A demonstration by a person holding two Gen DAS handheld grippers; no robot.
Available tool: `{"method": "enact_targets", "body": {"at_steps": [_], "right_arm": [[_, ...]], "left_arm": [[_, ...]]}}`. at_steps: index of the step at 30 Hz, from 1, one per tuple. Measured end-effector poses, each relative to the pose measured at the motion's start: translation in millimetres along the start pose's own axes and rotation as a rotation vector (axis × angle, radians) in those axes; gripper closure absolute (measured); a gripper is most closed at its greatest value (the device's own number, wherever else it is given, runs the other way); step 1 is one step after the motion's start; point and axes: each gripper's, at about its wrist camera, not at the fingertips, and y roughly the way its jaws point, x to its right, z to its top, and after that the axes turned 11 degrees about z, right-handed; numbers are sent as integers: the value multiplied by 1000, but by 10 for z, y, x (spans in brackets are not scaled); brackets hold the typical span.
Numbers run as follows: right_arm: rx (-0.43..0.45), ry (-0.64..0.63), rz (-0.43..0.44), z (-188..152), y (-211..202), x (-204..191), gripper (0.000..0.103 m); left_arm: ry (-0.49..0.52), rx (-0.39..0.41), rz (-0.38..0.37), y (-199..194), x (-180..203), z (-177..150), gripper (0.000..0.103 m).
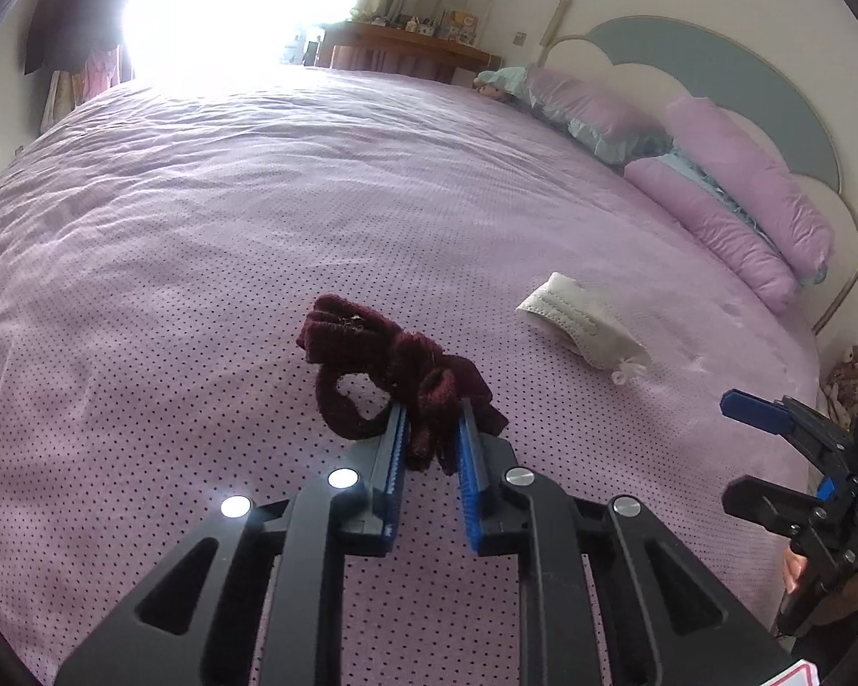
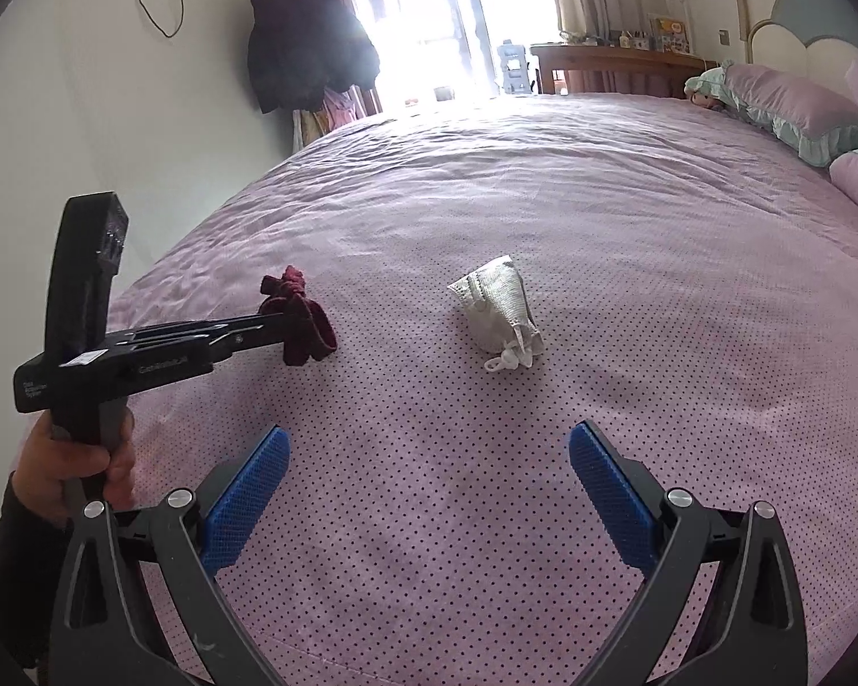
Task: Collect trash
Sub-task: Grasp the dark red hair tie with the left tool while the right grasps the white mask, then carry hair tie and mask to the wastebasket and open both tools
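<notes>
My left gripper is shut on a dark red fuzzy cloth scrap and holds it just above the pink dotted bedspread. It also shows in the right wrist view, with the scrap hanging from its tips. A crumpled white face mask lies on the bed to the right of the scrap; in the right wrist view the mask lies ahead of my right gripper, which is open and empty, a short way back from it.
Pink pillows and a blue-and-white headboard stand at the right. A wooden desk with small items is beyond the bed. A dark coat hangs on the left wall by the bright window.
</notes>
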Motion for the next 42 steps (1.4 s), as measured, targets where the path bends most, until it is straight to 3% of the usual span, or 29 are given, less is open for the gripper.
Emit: {"method": "enact_targets", "body": {"at_steps": [14,16,18,20,23,30,33,42], "right_arm": [[-66,-11,-32,492,623,352,11],[-83,-9,-38,536,722,394,22],[-118,-4,-56,558,838,458,52],[-163,16,-78,536,929,541,75],[-136,34,-44,520,887,625,86],[-36,64,50,295,351,538,87],[-10,63,70,119,61,425,87],[45,111,42,-668,-842,202,87]], "left_arm": [[-6,57,-21,-210,-119,89,86],[-14,53,-31,-183,-145,84,86],[-25,51,-43,-166,-175,79,86],[-34,50,-51,-159,-201,75,86],[-35,50,-63,-166,-197,69,86],[-22,57,-140,-415,1,-65,86],[38,67,-174,-611,262,-224,86],[200,40,-329,-1006,1110,-756,86]]}}
